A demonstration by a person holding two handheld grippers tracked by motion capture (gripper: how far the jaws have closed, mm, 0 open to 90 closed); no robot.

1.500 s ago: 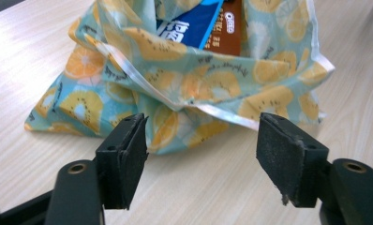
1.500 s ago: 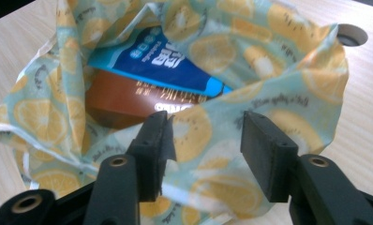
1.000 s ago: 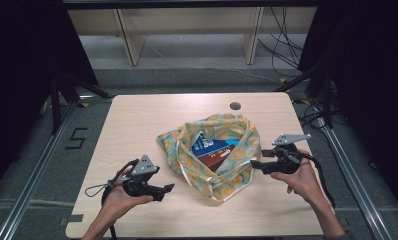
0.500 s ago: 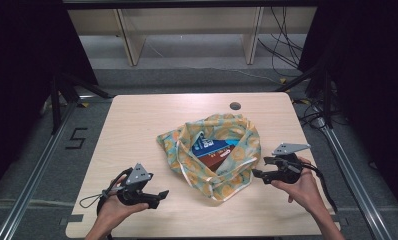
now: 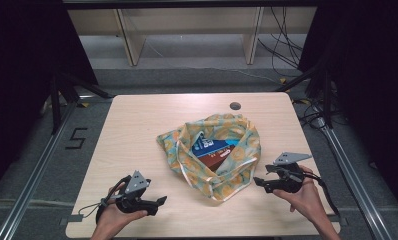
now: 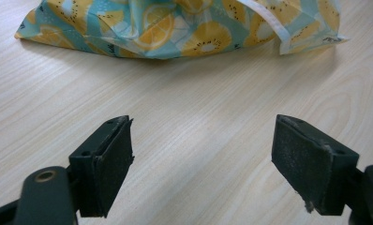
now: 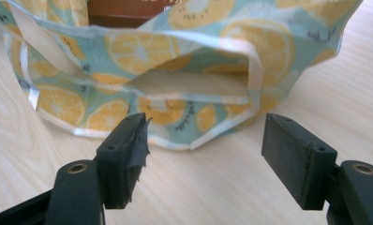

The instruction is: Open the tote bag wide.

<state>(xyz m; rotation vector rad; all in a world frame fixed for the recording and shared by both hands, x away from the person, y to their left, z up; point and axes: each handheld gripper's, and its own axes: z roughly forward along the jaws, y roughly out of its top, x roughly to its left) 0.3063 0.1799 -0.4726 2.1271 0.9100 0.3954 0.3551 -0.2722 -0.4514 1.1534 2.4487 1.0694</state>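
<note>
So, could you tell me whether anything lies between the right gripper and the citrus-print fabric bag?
Nothing visible does: bare wooden table lies between the open right gripper and the teal-and-yellow citrus-print fabric bag.

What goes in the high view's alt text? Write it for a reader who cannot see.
A fruit-print cloth bag lies open on a wooden table, with a blue and brown box inside. A person's hands hold the left gripper and right gripper at either side, both open and empty.

A light wooden table (image 5: pixel 137 130) carries a fabric bag (image 5: pixel 237 150) with a yellow fruit print, lying a little right of centre. At about one o'clock from the bag, near the far edge, sits a small dark round spot (image 5: pixel 235 106).
</note>
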